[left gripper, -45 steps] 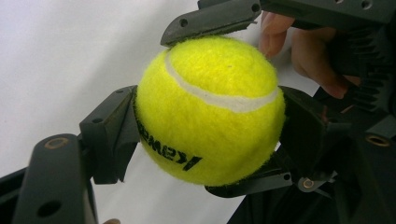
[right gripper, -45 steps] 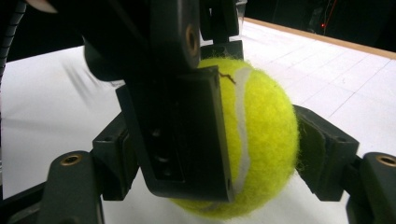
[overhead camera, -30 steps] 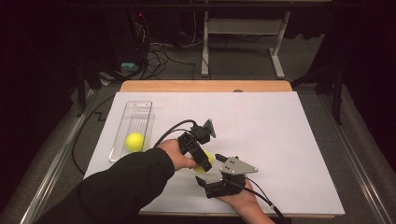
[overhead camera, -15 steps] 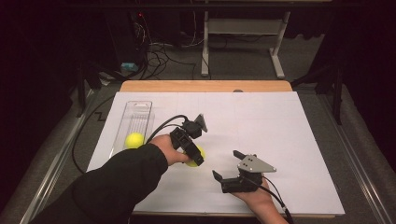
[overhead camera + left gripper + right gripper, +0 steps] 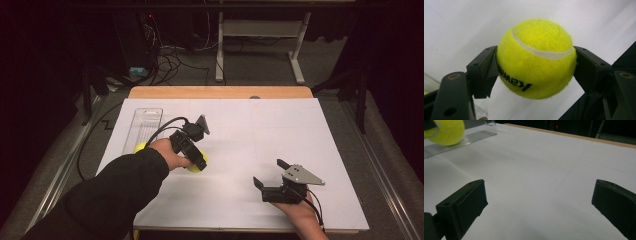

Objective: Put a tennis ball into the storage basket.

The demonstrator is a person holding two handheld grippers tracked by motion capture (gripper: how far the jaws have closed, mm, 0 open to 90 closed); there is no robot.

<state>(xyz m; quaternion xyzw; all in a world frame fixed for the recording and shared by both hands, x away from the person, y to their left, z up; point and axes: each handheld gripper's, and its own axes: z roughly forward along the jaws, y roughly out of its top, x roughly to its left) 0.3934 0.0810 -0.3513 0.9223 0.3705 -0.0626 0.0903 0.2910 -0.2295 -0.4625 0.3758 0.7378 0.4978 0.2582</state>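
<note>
Clamping the tennis ball [image 5: 536, 58], your left hand-held gripper [image 5: 196, 161] holds it above the desk [image 5: 280, 130]; your right hand-held gripper [image 5: 270, 174] gapes empty.

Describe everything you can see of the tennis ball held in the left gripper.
The tennis ball is bright yellow and fuzzy like felt, with a white curved seam across its top and black printed lettering lower down. It looks whole and round. The left gripper clamps it at both sides, holding it above the white table, near the clear tray.
</note>
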